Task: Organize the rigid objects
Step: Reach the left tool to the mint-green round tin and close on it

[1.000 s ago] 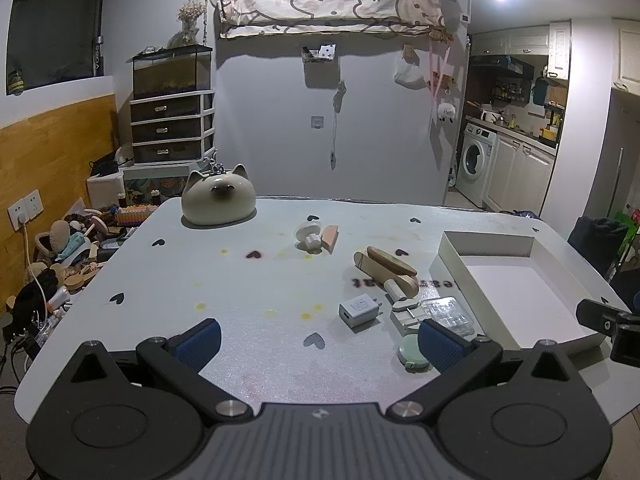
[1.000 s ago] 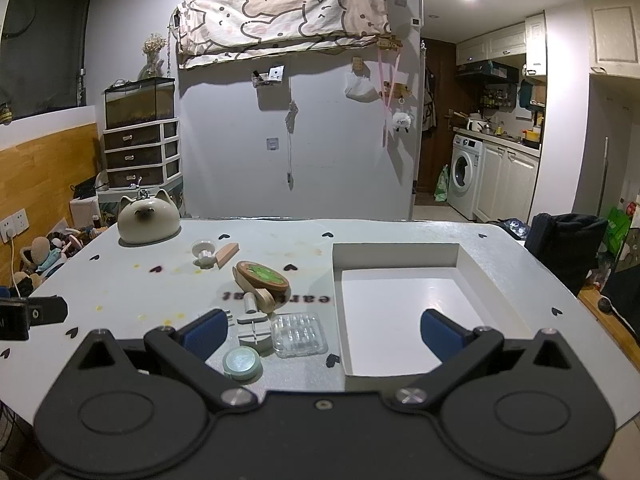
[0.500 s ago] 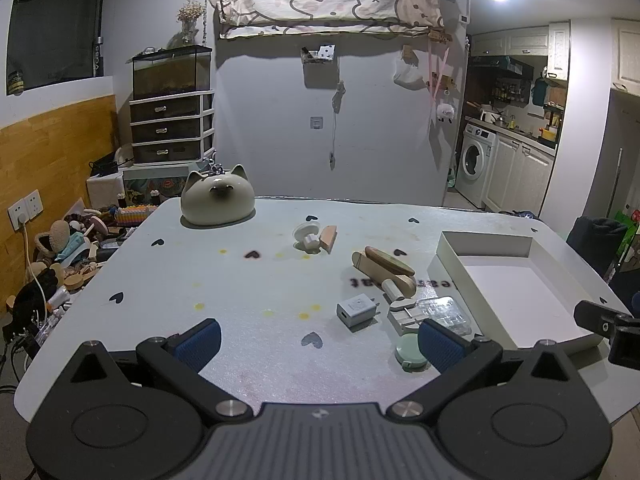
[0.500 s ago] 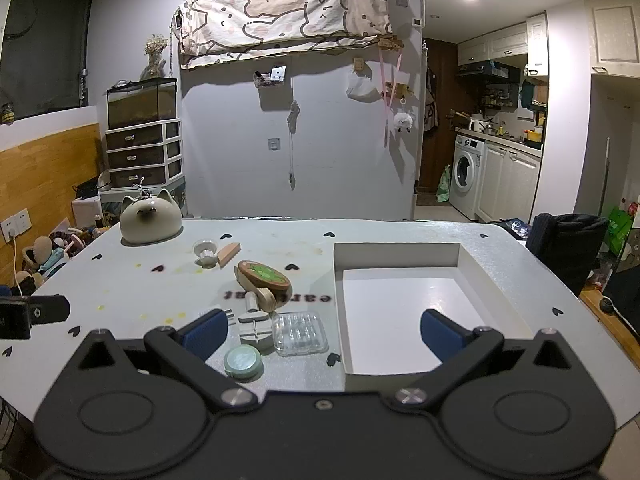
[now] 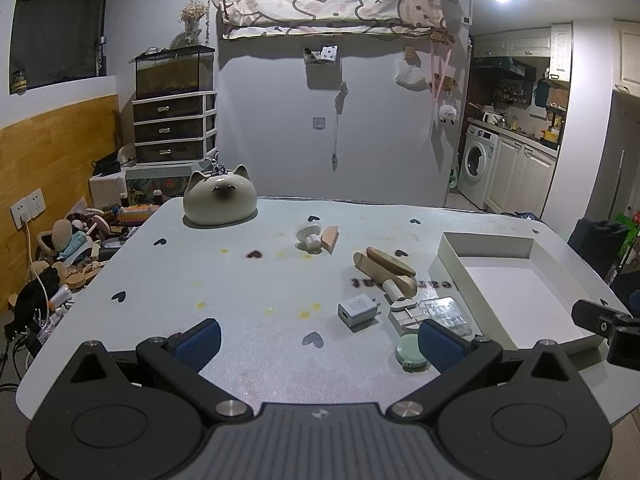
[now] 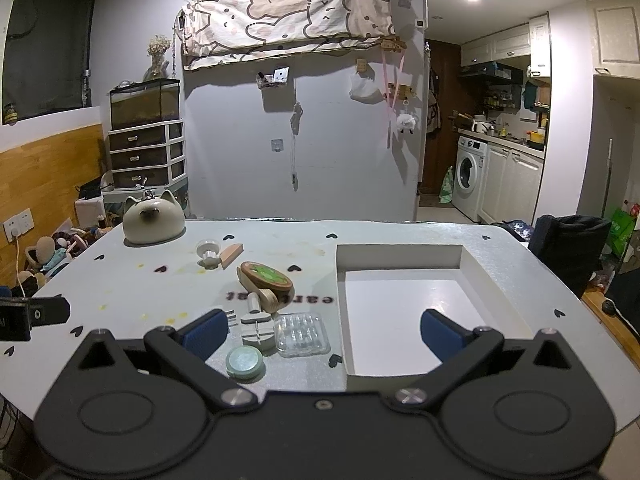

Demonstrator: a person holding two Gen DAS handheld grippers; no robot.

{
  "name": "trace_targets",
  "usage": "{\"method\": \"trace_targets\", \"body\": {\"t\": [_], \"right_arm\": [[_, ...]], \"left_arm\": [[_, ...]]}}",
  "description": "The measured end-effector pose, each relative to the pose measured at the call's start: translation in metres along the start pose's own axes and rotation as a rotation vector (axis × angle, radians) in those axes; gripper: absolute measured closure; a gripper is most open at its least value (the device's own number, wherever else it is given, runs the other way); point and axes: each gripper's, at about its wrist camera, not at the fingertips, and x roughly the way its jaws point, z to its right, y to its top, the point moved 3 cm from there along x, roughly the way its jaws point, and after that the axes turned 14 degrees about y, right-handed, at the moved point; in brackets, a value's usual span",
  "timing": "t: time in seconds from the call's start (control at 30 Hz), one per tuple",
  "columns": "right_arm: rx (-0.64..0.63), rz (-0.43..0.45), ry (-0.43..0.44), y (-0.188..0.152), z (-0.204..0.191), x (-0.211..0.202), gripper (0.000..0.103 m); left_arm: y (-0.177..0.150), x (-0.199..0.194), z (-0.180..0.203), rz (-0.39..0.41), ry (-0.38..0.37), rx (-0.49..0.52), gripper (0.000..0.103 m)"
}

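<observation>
Small rigid objects lie on a white table (image 5: 224, 280): a white charger plug (image 5: 357, 313), a wooden toy (image 5: 386, 266) (image 6: 266, 280), a clear plastic case (image 5: 445, 314) (image 6: 302, 334), a round green tin (image 5: 409, 356) (image 6: 245, 362), a white clip (image 6: 256, 330), a wooden wedge (image 5: 330, 237) (image 6: 231, 254) and a white knob (image 5: 310, 237) (image 6: 208, 250). A white open box (image 5: 516, 292) (image 6: 404, 304) sits at the right. My left gripper (image 5: 318, 340) is open and empty above the near table edge. My right gripper (image 6: 322, 330) is open and empty, over the box's near left corner.
A cat-shaped ceramic pot (image 5: 219, 200) (image 6: 152, 220) stands at the far left of the table. Clutter lies on the floor at the left (image 5: 60, 264). A dark chair (image 6: 568, 252) stands beyond the table's right edge.
Both views have shifted very slightly; the objects sit a touch lower and nearer. Both grippers stay open and nothing on the table has moved.
</observation>
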Motion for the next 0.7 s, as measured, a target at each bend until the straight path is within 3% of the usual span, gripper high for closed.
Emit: {"method": "trace_targets", "body": {"t": [0.37, 0.7], "right_arm": [[-0.024, 0.025, 0.03, 0.016, 0.018, 0.009, 0.0], [0.036, 0.044, -0.06, 0.053, 0.112, 0.038, 0.0]], "left_arm": [[0.011, 0.001, 0.02, -0.005, 0.027, -0.014, 0.0], [0.031, 0.025, 0.064, -0.045, 0.108, -0.048, 0.0]]}}
